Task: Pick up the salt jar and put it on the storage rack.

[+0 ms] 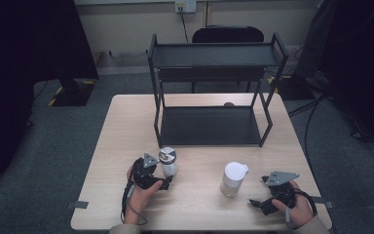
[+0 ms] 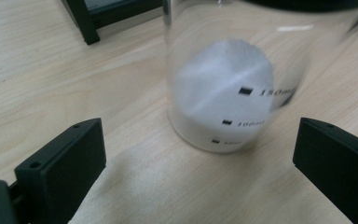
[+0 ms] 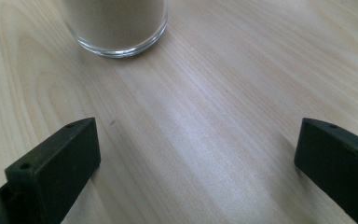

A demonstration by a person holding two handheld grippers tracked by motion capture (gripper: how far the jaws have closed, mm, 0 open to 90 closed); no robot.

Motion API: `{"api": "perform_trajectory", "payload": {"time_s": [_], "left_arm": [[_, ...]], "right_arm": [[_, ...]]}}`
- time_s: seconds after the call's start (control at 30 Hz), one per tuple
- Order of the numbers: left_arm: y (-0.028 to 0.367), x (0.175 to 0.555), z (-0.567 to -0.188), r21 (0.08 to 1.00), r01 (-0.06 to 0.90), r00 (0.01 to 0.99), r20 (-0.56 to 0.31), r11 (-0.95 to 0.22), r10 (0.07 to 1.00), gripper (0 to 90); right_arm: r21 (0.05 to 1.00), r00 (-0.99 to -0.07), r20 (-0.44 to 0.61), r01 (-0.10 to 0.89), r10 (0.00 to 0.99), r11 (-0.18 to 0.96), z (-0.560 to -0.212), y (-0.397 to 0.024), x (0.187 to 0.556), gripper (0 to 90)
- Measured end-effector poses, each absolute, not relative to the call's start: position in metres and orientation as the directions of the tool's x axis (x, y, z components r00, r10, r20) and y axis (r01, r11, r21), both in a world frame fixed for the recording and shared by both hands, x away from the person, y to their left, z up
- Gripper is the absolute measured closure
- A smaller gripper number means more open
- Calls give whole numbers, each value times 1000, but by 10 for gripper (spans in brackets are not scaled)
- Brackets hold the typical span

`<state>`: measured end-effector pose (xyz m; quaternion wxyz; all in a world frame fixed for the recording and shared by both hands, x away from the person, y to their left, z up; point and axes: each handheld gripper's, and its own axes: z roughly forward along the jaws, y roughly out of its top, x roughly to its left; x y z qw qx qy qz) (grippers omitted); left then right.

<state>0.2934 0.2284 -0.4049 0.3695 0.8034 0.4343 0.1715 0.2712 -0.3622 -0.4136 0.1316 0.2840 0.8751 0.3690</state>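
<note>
The left gripper [image 1: 164, 182] is standing with its jaws spread wide on either side of a clear measuring jar [image 2: 223, 88], not pressing on it; the jar is sitting upright on the wooden table [image 1: 199, 146] just ahead of the pads, with white powder heaped in its lower part and volume marks printed up its wall (its dark lid is cutting across the top of the left gripper view). That straddling pose is looking like the approach to a side grasp. The right gripper [image 1: 257, 204] is likewise gaping wide and holding nothing, resting low near the table's front edge and aiming at a second jar with a white lid [image 1: 234, 178], which is standing a little apart from it. Beyond both jars a black two-tier shelf rack [image 1: 214, 92] is waiting at the far side, probably their destination.
</note>
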Motion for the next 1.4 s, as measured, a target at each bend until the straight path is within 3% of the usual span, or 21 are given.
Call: {"api": "perform_trajectory", "payload": {"time_s": [0.53, 0.9, 1.17, 1.4], "left_arm": [[224, 302, -410, 766, 559, 559, -66, -317, 827, 41], [216, 308, -417, 779, 548, 568, -77, -306, 820, 152], [212, 309, -415, 789, 511, 597, -41, -341, 801, 292], [206, 309, -409, 776, 517, 592, -18, -362, 806, 302]], "right_arm": [[721, -804, -21, 400, 594, 566, -414, -362, 271, 0], [720, -804, -20, 401, 595, 566, -414, -362, 271, 0], [720, -804, -20, 401, 595, 566, -414, -362, 271, 0], [721, -804, -21, 400, 594, 566, -414, -362, 271, 0]]}}
